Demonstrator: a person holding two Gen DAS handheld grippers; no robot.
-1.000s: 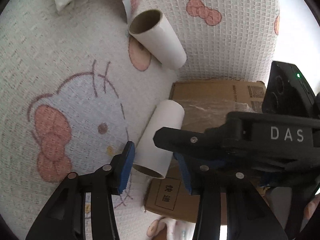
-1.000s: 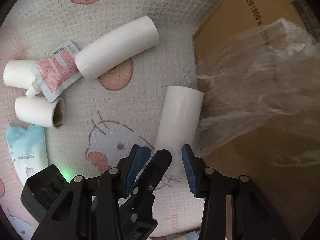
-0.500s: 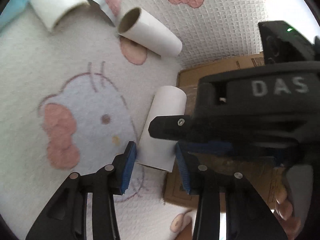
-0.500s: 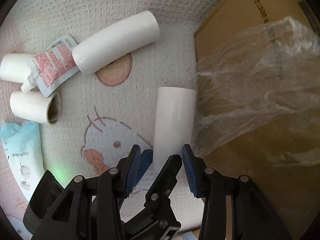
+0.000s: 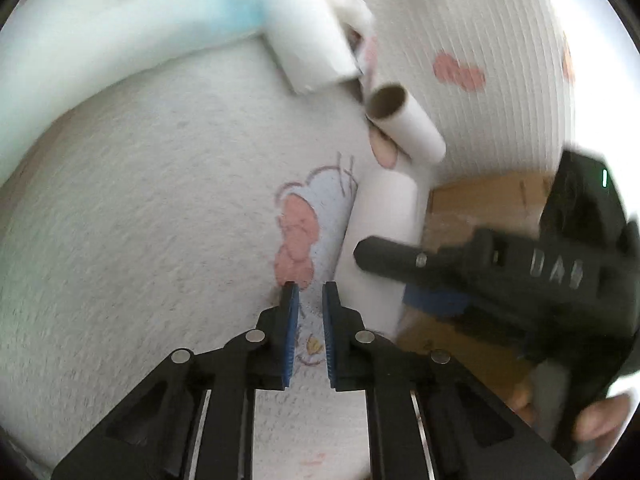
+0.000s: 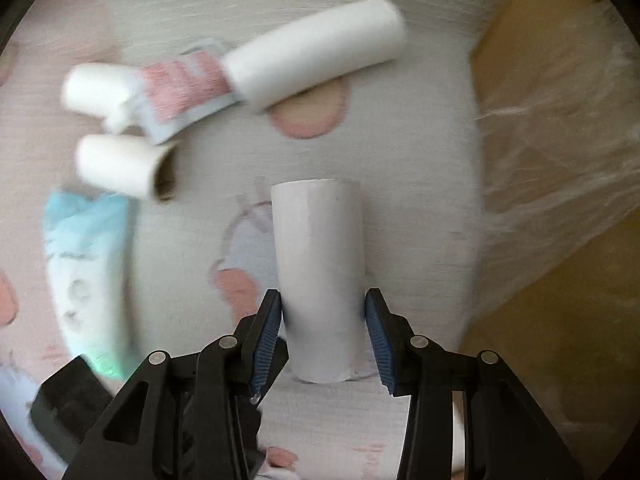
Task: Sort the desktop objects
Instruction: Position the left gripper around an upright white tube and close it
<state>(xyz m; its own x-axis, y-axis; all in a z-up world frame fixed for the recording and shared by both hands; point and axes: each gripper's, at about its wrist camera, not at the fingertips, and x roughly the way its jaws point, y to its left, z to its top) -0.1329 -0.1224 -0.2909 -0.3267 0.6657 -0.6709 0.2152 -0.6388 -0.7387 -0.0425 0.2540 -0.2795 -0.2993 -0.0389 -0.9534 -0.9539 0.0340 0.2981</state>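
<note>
A white cardboard tube (image 6: 318,272) lies on the cartoon-print mat (image 6: 420,200), its near end between the blue pads of my right gripper (image 6: 324,312). The jaws stand wide on either side of the tube and do not squeeze it. In the left wrist view the same tube (image 5: 380,224) lies to the right of my left gripper (image 5: 308,304), whose jaws are shut with nothing between them. The right gripper's black body (image 5: 500,272) reaches over that tube from the right.
A cardboard box (image 6: 560,320) draped in clear plastic film (image 6: 560,140) borders the mat on the right. A long white tube (image 6: 316,48), a pink sachet (image 6: 184,88), two short tubes (image 6: 120,164) and a blue-and-white pouch (image 6: 88,272) lie left and beyond.
The left gripper has pulled back to the left, off the tube, and shut empty. The right gripper has moved over the tube, which now sits between its open jaws.
</note>
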